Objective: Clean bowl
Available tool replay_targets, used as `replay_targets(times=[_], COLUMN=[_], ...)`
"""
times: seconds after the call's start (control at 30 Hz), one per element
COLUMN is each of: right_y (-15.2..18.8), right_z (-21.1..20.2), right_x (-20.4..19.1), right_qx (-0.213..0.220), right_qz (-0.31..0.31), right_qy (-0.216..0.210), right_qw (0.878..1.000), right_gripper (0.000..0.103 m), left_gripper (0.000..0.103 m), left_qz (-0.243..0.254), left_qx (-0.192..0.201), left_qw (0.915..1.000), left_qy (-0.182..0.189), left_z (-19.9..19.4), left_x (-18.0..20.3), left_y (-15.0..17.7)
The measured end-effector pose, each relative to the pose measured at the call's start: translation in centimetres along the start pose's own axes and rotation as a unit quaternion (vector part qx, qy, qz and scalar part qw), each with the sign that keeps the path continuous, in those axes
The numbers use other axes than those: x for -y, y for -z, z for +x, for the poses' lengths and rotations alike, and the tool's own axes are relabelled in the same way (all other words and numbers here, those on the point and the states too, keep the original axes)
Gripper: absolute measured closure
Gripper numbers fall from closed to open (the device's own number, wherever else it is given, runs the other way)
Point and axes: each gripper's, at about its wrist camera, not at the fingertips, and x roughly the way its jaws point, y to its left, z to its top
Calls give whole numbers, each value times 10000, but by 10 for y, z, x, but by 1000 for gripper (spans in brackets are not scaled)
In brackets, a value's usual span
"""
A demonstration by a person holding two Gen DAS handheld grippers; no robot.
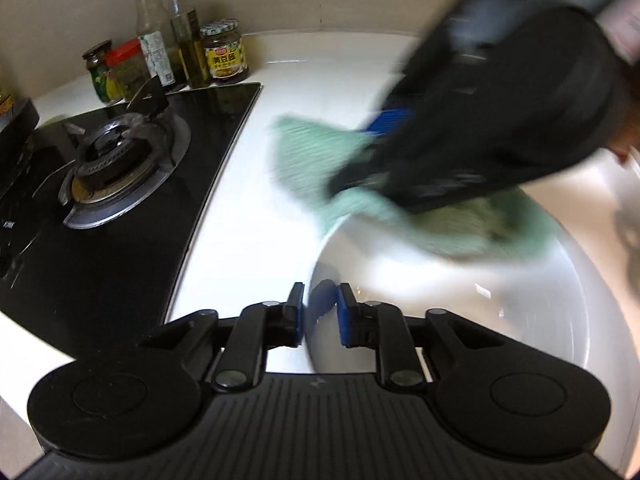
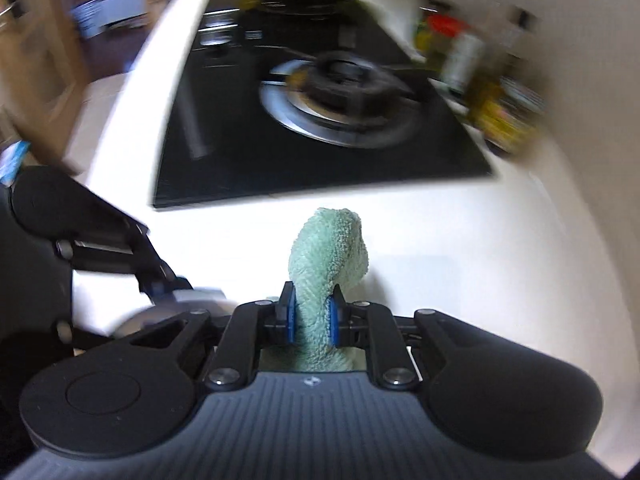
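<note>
Bowl [image 1: 460,288]: white, on the white table [image 1: 248,240] right of the black gas hob [image 1: 120,184], its near-left rim standing between the left claw's blue pads.
Left claw [image 1: 320,316]: astride that rim, one pad outside the wall, one inside; a gap shows beside the outer pad, so the pads stand apart, no firm pinch.
Right claw [image 2: 311,316]: clamped on a green terry cloth [image 2: 328,256], which stands up out of the pads.
Cloth from the left wrist view: blurred, draped over the bowl's far rim [image 1: 472,228], under the right claw's black body.
Key relation: cloth lies across the bowl from the left claw, far rim against near rim; right hand is nearer the dirty inside.
Judgement: wiping wants the rim steadied first.
Background: sauce jars [image 1: 224,52] and oil bottles [image 1: 188,36] by the wall.
</note>
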Motion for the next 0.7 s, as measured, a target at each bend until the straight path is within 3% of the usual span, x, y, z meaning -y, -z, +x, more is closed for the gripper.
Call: replay_targets(times=[0.23,0.4,0.47,0.53,0.6,0.7], right_y=[64,101,104,98,88,57], right_z=[-38,-67,-74,-83,-93,-120], right_x=[-11,-28,-37,-40,-40,-31], right_qx=[115,-210,-429,-380,-129,1074], right_qz=[981,1333,1383,1508,1646,2008], right_qy=[1371,1622,1573,1730,1842,1793], right_qw=[9856,9775,9769,9726,9689,9571], right_gripper=[90,90,90,90,90,90], left_gripper=[67,65,71,76,81,82], left_qz=[323,434,358,161,81,-120], left_qx=[67,-22,-222,-485,-613,-584], left_qw=[9991,9982,9972,9951,9933,9927], left_qy=[268,425,610,842,978,1051], left_z=[12,17,21,22,22,11], left_x=[-1,-1,-6,-15,-22,-33], left_y=[-10,-18,-25,-31,-34,-32])
